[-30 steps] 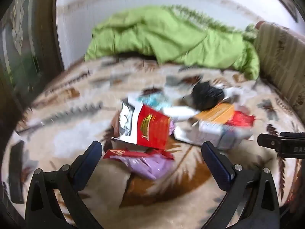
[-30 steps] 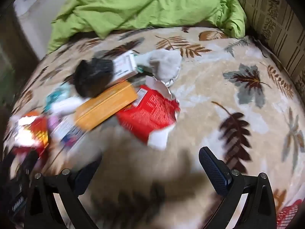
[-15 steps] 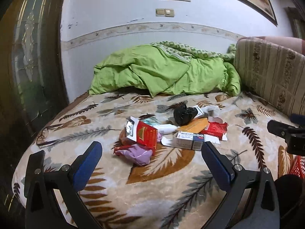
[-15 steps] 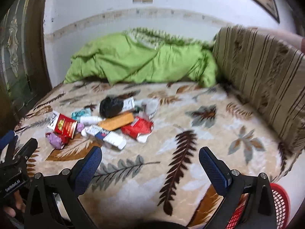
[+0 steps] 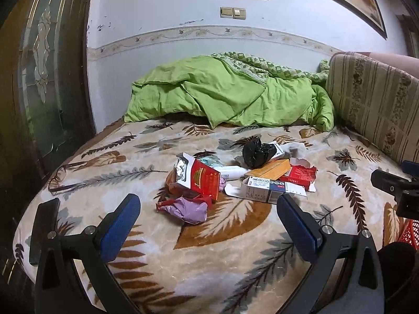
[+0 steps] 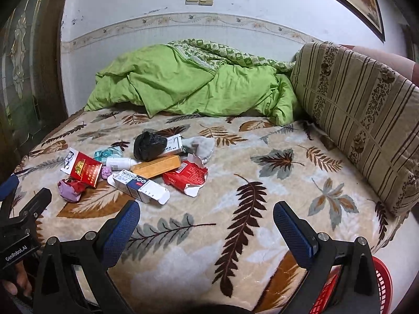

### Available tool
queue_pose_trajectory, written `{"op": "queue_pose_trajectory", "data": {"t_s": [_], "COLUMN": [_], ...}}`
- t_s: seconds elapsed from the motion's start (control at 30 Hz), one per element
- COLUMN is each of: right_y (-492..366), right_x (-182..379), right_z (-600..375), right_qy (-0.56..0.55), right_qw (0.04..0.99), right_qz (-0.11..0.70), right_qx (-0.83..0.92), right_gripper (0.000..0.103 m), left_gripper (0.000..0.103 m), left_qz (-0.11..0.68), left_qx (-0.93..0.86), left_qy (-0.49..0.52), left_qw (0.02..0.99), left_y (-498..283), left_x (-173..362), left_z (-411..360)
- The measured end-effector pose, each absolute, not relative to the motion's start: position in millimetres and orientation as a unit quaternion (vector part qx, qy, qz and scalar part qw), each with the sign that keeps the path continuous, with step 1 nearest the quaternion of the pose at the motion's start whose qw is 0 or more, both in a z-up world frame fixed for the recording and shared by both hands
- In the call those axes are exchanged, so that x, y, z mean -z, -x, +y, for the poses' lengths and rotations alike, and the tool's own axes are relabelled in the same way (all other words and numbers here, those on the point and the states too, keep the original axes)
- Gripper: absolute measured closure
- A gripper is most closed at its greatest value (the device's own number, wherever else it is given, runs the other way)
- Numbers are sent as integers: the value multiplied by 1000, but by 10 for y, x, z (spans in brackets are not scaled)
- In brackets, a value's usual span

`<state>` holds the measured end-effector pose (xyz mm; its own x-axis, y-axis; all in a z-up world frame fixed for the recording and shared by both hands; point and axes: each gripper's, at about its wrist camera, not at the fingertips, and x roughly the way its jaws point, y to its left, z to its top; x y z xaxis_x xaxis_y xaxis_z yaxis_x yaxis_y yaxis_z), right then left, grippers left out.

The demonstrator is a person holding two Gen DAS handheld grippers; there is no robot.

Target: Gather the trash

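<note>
Both the left gripper [image 5: 207,223] and right gripper [image 6: 205,225] hover spread and empty at the near edge of a leaf-patterned bed [image 6: 262,235]. Crumpled wrappers and torn cardboard boxes [image 6: 136,170] lie heaped left of centre, likely awaiting transfer to the red mesh basket [image 6: 379,285] at near right.

two red packets [image 6: 83,170], three cartons [image 6: 138,186], one black bag [image 6: 149,145], one red basket [image 6: 381,285]

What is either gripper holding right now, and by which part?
Nothing. The left gripper and right gripper are both open and empty, short of the trash pile on the bed.

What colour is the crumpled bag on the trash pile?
Black bag, clearest in the right wrist view.
</note>
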<state>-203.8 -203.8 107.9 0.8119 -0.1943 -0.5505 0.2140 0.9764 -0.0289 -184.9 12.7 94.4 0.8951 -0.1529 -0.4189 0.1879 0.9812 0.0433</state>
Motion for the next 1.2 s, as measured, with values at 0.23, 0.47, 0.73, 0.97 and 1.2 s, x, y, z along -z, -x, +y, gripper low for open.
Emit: {"op": "queue_pose_trajectory", "data": {"t_s": [0.23, 0.47, 0.73, 0.97, 1.2], "right_y": [2028, 2031, 2032, 2033, 2035], "right_x": [-1083, -1084, -1085, -1084, -1086], "right_z": [-2054, -2047, -2022, -2027, -2031], "right_qy": [-17, -18, -16, -16, -17], "right_qw": [951, 951, 951, 951, 951], "right_qz": [289, 289, 289, 289, 289], "right_qx": [106, 106, 107, 106, 105], "right_gripper": [1, 1, 1, 1, 1], "left_gripper": [0, 0, 0, 0, 0], "left_qz": [212, 212, 212, 212, 210], "left_qx": [91, 90, 89, 89, 91], "left_qy": [-47, -48, -46, -46, -48], "left_qw": [972, 972, 972, 972, 972], "left_y": [1845, 1846, 1847, 1847, 1856], "left_x": [-942, -941, -944, -948, -943], "left_z": [122, 105, 86, 84, 54]}}
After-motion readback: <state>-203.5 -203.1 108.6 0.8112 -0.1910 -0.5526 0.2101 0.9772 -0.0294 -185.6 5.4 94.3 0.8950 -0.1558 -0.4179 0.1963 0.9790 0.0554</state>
